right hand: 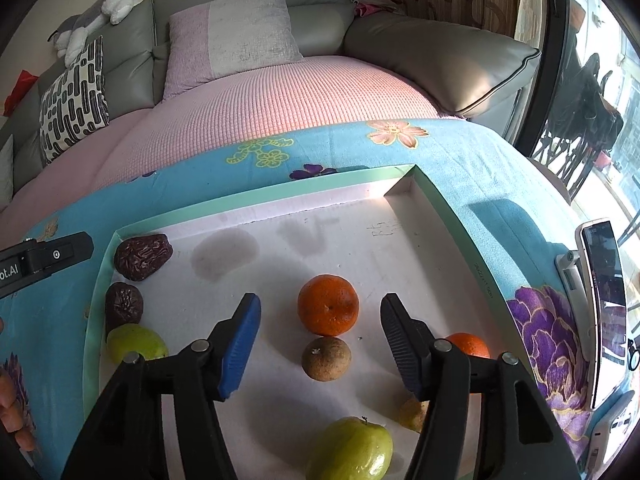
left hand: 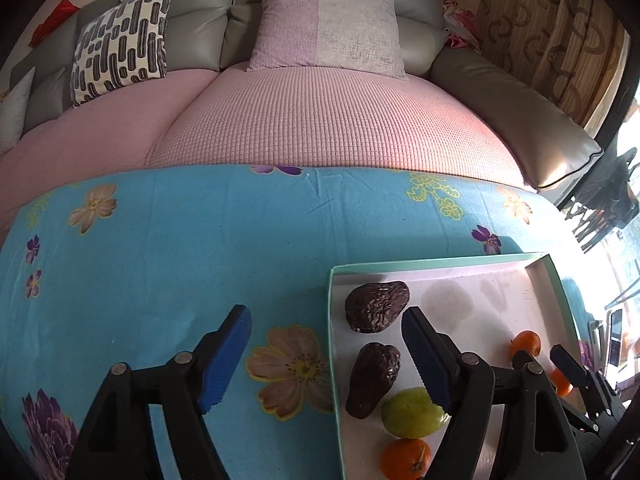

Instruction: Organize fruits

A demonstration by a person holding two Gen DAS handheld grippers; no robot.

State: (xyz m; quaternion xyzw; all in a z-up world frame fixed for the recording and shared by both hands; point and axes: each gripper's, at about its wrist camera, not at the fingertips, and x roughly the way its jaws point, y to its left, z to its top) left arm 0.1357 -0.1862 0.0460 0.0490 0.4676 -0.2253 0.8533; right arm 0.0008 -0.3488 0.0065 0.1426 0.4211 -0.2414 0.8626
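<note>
Right gripper (right hand: 320,344) stands spread wide and empty above the tray (right hand: 460,216); nearest lies a green fruit (right hand: 350,450), then a brown round fruit (right hand: 326,358) touching an orange (right hand: 328,305) between the fingers. Left gripper (left hand: 326,356) is likewise released, straddling the tray's left wall, holding nothing. Two dark wrinkled fruits (right hand: 142,256) sit in the far-left corner. Tray rests on a blue floral cloth (left hand: 180,248); sofa (left hand: 320,120) beyond.
</note>
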